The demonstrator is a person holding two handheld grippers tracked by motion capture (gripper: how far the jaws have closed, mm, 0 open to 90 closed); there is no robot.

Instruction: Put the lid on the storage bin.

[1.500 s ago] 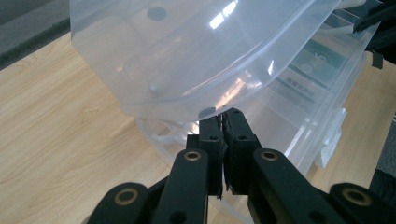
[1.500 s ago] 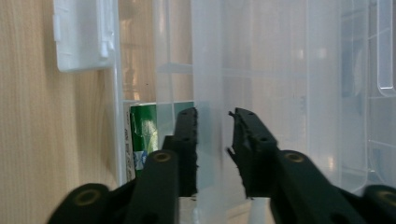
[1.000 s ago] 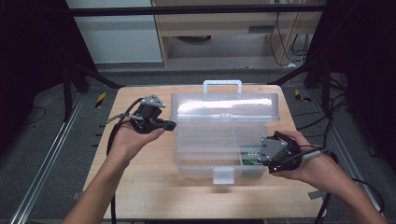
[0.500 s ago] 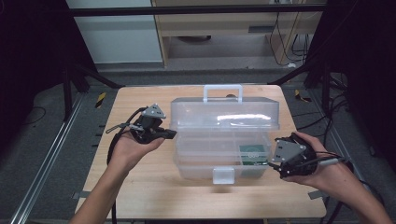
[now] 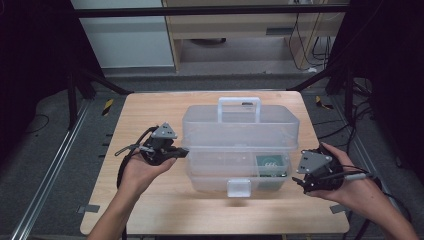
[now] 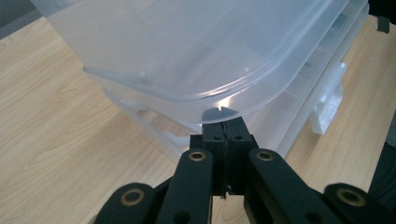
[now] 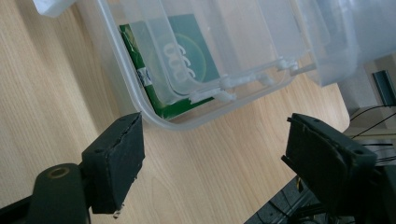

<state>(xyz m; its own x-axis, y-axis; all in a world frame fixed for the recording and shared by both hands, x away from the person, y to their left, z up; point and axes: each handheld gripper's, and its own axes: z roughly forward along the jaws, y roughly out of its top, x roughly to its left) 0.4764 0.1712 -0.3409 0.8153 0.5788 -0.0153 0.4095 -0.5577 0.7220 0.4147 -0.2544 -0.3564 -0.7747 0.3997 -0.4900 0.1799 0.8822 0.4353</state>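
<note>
the clear plastic storage box with a white handle and a white front latch sits in the middle of the light wooden table, its front towards the near edge where the person stands. its lid looks down on the body, though the latch may not be fastened.

the left gripper is at the box's left end, its jaws pressed fully together with nothing between them. in the left gripper view their tips sit just under the lid's rim, probably to nudge or steady that end rather than grasp it.

the right gripper is near the box's right front corner. its jaws have just been opening and stand wide apart, with nothing between them. inside that corner a green card or packet shows through the wall. this hand looks to have let go of the box.
</note>
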